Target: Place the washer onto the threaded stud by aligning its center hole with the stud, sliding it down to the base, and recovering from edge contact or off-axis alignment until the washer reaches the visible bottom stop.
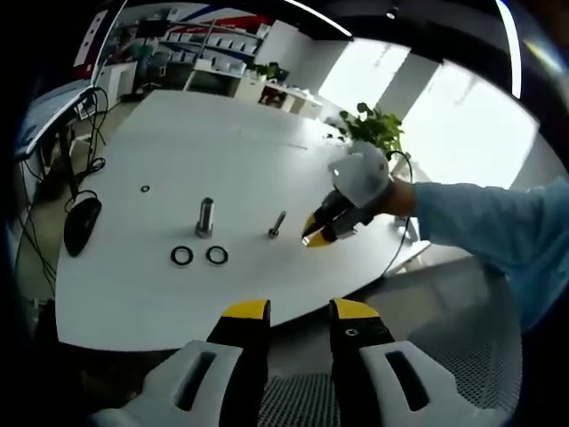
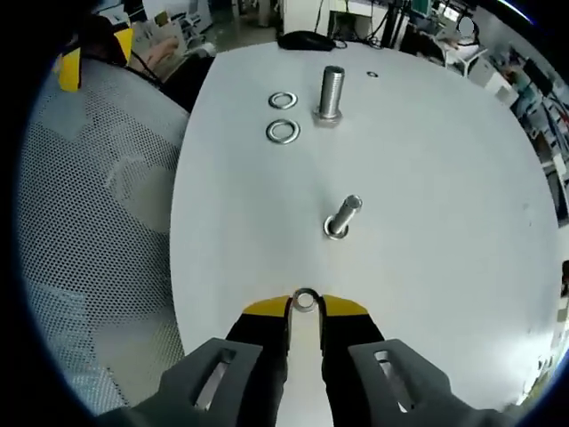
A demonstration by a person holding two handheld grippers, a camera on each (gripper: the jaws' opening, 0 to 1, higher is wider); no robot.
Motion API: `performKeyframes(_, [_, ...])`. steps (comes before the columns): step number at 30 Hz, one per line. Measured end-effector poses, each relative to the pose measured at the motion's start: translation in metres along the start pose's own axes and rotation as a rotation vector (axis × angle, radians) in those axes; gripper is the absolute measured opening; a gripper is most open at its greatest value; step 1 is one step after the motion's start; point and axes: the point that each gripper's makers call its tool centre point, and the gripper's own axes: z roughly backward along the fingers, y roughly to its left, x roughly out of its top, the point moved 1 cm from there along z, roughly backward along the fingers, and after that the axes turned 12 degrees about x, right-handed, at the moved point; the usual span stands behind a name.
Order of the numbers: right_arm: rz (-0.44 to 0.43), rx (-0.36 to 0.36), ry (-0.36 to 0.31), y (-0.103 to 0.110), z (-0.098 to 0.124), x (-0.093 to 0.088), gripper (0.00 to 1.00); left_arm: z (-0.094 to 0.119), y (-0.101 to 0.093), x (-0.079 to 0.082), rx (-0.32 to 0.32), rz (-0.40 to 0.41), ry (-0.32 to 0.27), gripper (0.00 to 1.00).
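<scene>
My right gripper [image 2: 305, 310] is shut on a small metal washer [image 2: 305, 299], pinched upright between its yellow tips just above the white table [image 2: 427, 196]. Ahead of it a small threaded stud [image 2: 341, 217] stands on the table, tilted in this view, a short way from the washer. In the left gripper view the same stud [image 1: 277, 224] is just left of my right gripper [image 1: 313, 238], which a gloved hand holds. My left gripper [image 1: 300, 311] hangs open off the table's near edge, with nothing between its fingers.
A larger threaded stud [image 2: 331, 92] stands farther back, with two bigger washers [image 2: 283, 100] [image 2: 282, 132] flat beside it. A tiny washer [image 2: 372, 74] and a black mouse [image 2: 305, 40] lie beyond. A grey mesh surface [image 2: 107, 196] lies off the table's left edge.
</scene>
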Motion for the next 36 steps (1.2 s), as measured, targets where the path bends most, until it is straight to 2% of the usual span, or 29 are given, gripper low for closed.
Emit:
performKeyframes(8, [0.029,0.003,-0.021,0.0,0.009,0.014,0.13,0.0,0.0,0.0,0.002,0.003,-0.001,0.25])
performKeyframes(16, [0.061,-0.021,-0.035,-0.01,0.024,0.028,0.13,0.0,0.0,0.001,0.004,0.008,-0.006,0.24])
performKeyframes(26, [0.11,-0.062,-0.095,-0.02,0.033,0.056,0.13,0.0,0.001,0.001,0.008,0.013,-0.009,0.24])
performKeyframes(36, [0.138,-0.052,-0.057,-0.021,0.025,0.057,0.13,0.0,0.001,0.002,0.007,0.014,-0.009,0.24])
